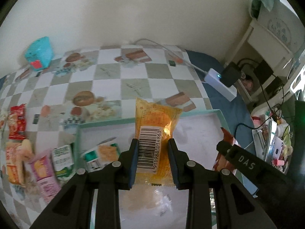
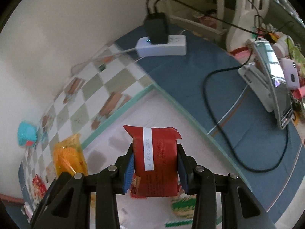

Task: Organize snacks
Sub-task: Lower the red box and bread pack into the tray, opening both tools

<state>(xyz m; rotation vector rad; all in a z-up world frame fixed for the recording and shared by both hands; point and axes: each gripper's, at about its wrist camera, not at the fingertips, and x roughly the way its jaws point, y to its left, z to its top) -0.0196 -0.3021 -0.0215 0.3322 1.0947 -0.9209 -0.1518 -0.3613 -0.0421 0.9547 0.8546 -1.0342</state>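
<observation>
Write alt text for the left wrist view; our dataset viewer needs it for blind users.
The left gripper clamps a yellow snack packet, barcode up, above a mint-rimmed tray. Loose snack packs lie left on the checkered tablecloth.

You're working in a lived-in home, not a lab or shop. The table [image 1: 133, 72] wears a checked oilcloth printed with burgers and cakes, pushed against a plain wall [image 1: 133, 9]. A power strip [image 2: 162, 45] with a charger sits on blue cloth [image 2: 238, 118], near a propped tablet [image 2: 270, 80] and a white shelf unit [image 1: 266, 43] crowded with household clutter.
</observation>
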